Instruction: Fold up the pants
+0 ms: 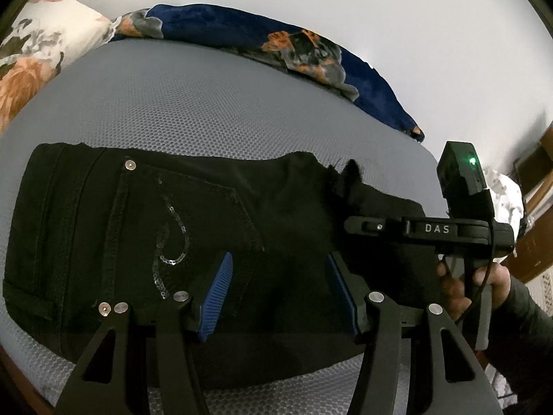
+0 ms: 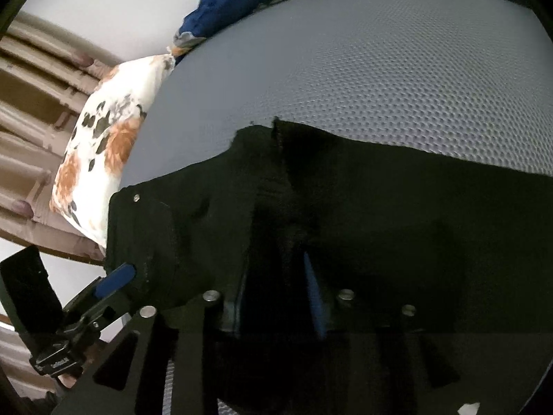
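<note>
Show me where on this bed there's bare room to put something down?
The grey mattress is bare between the black pants and the blue blanket along the far edge, up to the floral pillow at one end. The near side is crowded: the pants fill it, with both grippers over them, left and right.

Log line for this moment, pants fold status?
pants: black, folded, on grey mattress | left gripper: open above pants | right gripper: grip unclear
</note>
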`<state>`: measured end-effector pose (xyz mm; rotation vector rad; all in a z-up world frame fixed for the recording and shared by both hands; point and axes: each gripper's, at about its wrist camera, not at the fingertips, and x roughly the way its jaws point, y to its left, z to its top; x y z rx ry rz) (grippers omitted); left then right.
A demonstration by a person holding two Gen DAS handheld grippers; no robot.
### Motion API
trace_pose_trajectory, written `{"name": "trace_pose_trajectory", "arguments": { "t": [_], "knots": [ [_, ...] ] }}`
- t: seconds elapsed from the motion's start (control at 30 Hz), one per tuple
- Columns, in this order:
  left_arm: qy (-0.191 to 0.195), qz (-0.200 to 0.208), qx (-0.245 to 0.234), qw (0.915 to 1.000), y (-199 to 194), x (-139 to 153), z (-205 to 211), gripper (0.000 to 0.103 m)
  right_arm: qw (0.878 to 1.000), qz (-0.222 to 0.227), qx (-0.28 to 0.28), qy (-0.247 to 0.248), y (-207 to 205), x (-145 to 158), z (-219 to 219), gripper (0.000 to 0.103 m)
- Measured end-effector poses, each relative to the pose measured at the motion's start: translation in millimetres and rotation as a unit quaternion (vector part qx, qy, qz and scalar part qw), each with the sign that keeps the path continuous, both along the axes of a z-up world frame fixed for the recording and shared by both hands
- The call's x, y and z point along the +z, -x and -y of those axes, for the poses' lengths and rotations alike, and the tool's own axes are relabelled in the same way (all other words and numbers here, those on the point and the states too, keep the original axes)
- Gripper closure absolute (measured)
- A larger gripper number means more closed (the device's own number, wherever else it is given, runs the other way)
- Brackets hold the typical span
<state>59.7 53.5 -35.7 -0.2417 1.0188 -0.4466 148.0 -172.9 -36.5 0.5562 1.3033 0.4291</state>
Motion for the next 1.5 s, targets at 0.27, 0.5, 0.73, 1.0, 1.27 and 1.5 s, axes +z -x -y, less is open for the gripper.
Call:
{"name": "trace_pose_trajectory", "arguments": {
  "t": [0.27, 0.5, 0.73, 1.0, 1.27, 1.5],
  "knots": [
    [0.033, -0.026, -0.024, 0.9988, -5.6, -2.2, 8.9, 0.046, 0.998, 0.033, -0.047, -0.005, 21.7, 30.7, 39.9, 0.059],
    [0.066, -0.095, -0.076, 0.9903, -11.3, -22.1, 41.0, 0.046, 0.993, 0.029, -0.116, 0.000, 53.5, 31.1, 83.9, 0.058],
    [0.084, -0.146, -0.084, 0.9821, -25.3, -44.4, 59.5, 0.046, 0.986, 0.019, -0.168, -0.010, 77.8, 26.2, 113.8, 0.056],
    [0.094, -0.168, -0.099, 0.9763, -32.3, -59.6, 69.9, 0.046, 0.983, 0.019, -0.181, -0.016, 84.3, 22.8, 121.4, 0.055],
    [0.194, -0.253, -0.103, 0.9420, -32.4, -78.2, 64.4, 0.046, 0.983, 0.012, -0.184, -0.020, 85.8, 17.9, 123.7, 0.055],
    [0.181, -0.254, -0.106, 0.9444, -31.2, -76.5, 74.4, 0.070, 0.984, 0.003, -0.179, -0.017, 87.5, 12.8, 118.3, 0.053]
  ]
}}
